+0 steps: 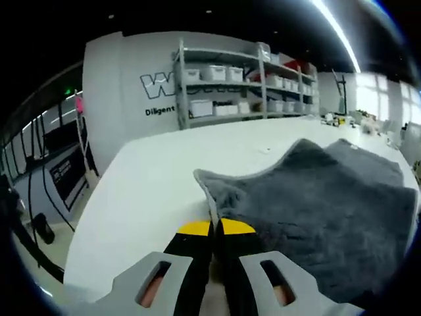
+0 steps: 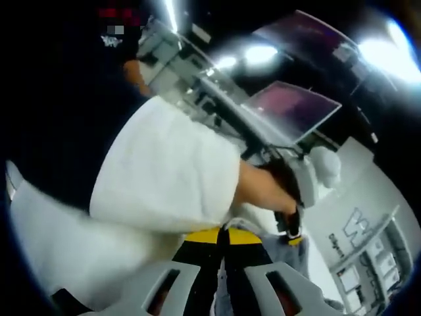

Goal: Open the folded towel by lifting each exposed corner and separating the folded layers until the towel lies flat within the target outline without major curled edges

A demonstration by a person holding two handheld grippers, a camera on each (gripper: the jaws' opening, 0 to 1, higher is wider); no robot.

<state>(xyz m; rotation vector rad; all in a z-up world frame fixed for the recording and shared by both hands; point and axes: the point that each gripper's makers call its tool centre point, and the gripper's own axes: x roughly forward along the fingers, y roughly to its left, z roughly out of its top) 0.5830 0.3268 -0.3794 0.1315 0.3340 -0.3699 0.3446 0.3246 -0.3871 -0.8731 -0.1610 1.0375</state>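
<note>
**Towel being pinched at its near edge, both grippers clamped**

The grey towel (image 1: 316,204) is being seen spread over the white table (image 1: 151,191) in the left gripper view, rumpled, with a raised fold running back toward the far side and one pointed corner lying flat to the left. Its pale-trimmed near edge is being held between the jaws of the left gripper (image 1: 216,227), which are pressed together on the cloth at their yellow tips.

In the right gripper view, the right gripper (image 2: 222,236) is being held with its jaws closed on a strip of grey towel (image 2: 296,253) that is hanging down between them. Just beyond it, the other gripper (image 2: 293,232) is being gripped by a person's hand (image 2: 263,187); a white sleeve (image 2: 164,168) is taking up the middle of that view.

Behind the table, metal shelves (image 1: 243,82) loaded with white boxes are being seen against a grey wall with white lettering.
</note>
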